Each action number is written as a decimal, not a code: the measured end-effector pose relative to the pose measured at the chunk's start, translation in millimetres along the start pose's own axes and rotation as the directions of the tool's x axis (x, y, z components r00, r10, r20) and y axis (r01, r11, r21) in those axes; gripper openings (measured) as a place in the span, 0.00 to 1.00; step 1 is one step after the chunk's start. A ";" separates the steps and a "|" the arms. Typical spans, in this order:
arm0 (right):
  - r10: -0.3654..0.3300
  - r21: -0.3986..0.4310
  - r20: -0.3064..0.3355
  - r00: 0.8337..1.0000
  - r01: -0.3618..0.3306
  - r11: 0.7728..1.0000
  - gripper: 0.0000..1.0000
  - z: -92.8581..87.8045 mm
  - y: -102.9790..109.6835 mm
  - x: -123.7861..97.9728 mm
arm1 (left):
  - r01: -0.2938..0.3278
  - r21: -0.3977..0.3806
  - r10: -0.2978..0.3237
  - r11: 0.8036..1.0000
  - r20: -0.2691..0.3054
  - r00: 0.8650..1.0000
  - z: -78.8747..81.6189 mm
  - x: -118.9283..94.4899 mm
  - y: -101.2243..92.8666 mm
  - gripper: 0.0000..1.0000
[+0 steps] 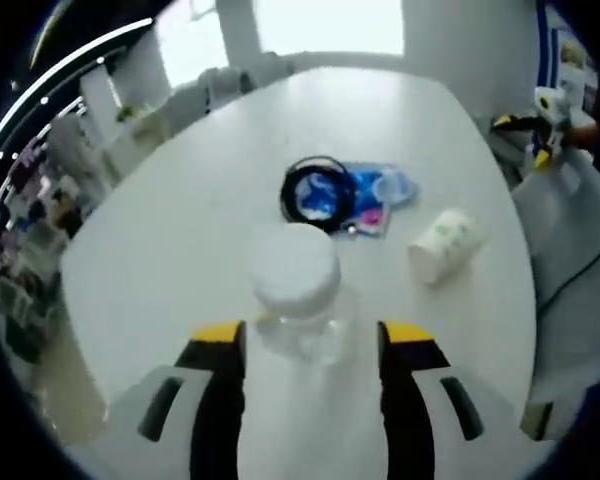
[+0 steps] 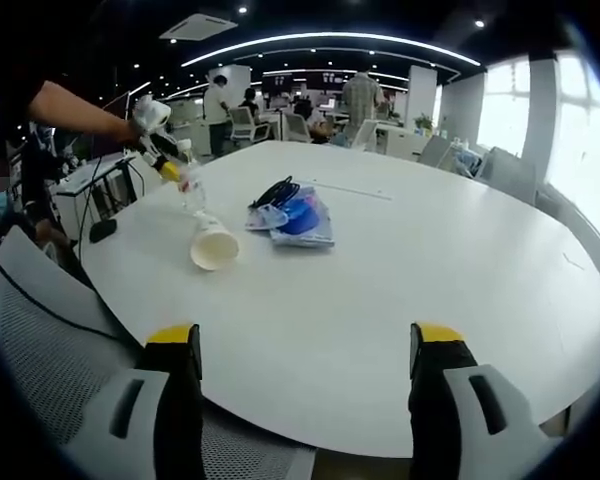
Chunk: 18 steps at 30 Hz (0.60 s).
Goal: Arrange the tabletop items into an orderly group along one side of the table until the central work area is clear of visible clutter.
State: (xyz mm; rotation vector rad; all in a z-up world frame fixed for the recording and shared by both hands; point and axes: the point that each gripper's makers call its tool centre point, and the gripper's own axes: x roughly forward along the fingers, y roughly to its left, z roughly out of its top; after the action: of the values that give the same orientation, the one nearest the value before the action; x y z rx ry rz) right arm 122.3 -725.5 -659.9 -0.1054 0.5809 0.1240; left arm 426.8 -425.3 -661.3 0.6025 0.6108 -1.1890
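Observation:
A clear plastic bottle [image 1: 298, 300] with a white cap sits between my left gripper's [image 1: 312, 338] yellow-tipped jaws, which press its sides. In the right gripper view the same bottle [image 2: 191, 180] hangs tilted from the left gripper [image 2: 170, 168] over the table's left edge. Past it a white paper cup [image 1: 446, 243] [image 2: 213, 247] lies on its side. A black coiled cable [image 1: 318, 188] [image 2: 273, 191] rests on a blue plastic pouch [image 1: 378, 192] [image 2: 304, 218] mid-table. My right gripper [image 2: 305, 345] stands open over the near edge, with nothing between its jaws.
The white oval table [image 2: 430, 270] has bare surface to the right and front. A grey mesh chair [image 2: 40, 330] stands at its near left corner. The person's arm [image 2: 75, 105] reaches in from the left. Office chairs and people stand beyond the far edge.

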 end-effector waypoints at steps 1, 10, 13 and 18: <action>0.001 0.000 0.000 1.000 -0.001 1.000 0.85 -0.1 0.2 0.0 | -0.016 -0.016 0.016 1.000 0.016 1.000 2.2 -0.7 0.6 0.53; 0.002 0.002 0.002 1.000 -0.002 1.000 0.85 0.1 0.7 -0.4 | -0.102 -0.162 0.124 0.981 0.130 0.984 12.4 0.4 0.6 0.54; 0.000 0.004 0.002 1.000 0.000 1.000 0.85 0.2 0.5 -0.5 | -0.131 -0.215 0.169 0.968 0.166 0.972 15.0 -0.3 2.1 0.54; 0.002 0.003 0.002 1.000 -0.002 1.000 0.84 0.0 1.0 -0.5 | -0.176 -0.280 0.236 0.944 0.196 0.952 15.1 -1.3 6.5 0.53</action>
State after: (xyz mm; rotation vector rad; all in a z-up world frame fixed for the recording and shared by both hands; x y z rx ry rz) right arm 121.7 -724.5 -659.7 -0.1016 0.5795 0.1253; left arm 434.5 -433.5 -649.3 0.2936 0.4848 -0.9433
